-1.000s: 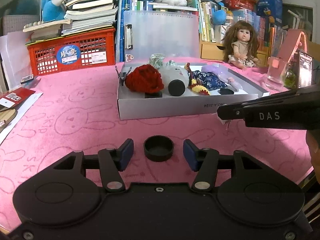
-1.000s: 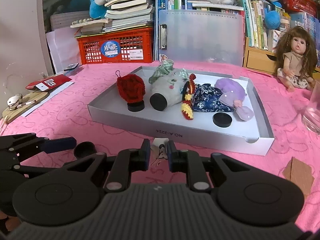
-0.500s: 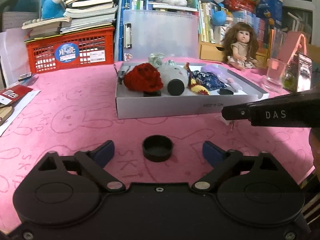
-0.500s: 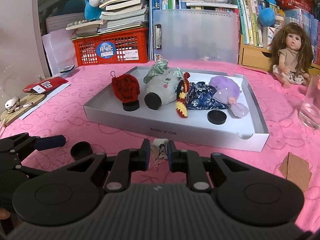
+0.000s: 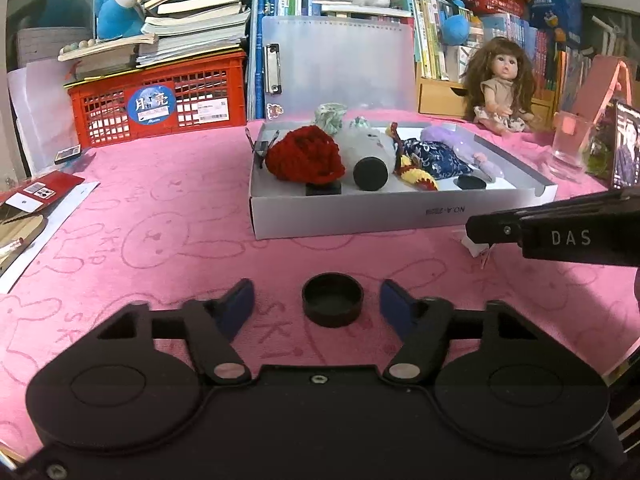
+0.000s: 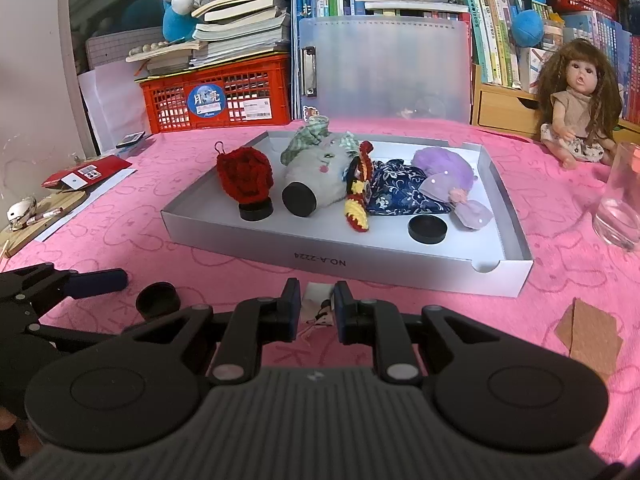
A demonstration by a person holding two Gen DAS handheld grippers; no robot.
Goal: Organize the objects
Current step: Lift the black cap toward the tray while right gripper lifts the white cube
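A black round cap [image 5: 333,299] sits open side up on the pink cloth, between the blue pads of my open left gripper [image 5: 317,305]; the pads do not touch it. It also shows in the right wrist view [image 6: 158,299]. My right gripper [image 6: 317,309] is shut on a small white tag [image 6: 317,300] with short strings, just in front of the white box [image 6: 320,258]. The box holds a red knitted pouch [image 6: 245,174], a grey plush pouch [image 6: 320,172], a blue floral pouch [image 6: 400,192], a purple pouch [image 6: 444,172] and a black cap [image 6: 427,229].
A drinking glass [image 6: 620,200] stands at the right. A doll [image 6: 576,104] sits behind it. A red crate [image 5: 160,104] with books and a clear folder [image 5: 336,64] line the back. A cardboard scrap [image 6: 592,336] lies near right. Red cards [image 6: 86,170] lie at left.
My left gripper opened wide around the black cap, then narrowed somewhat, still clear of it. My right gripper stayed shut on the tag and shifted little.
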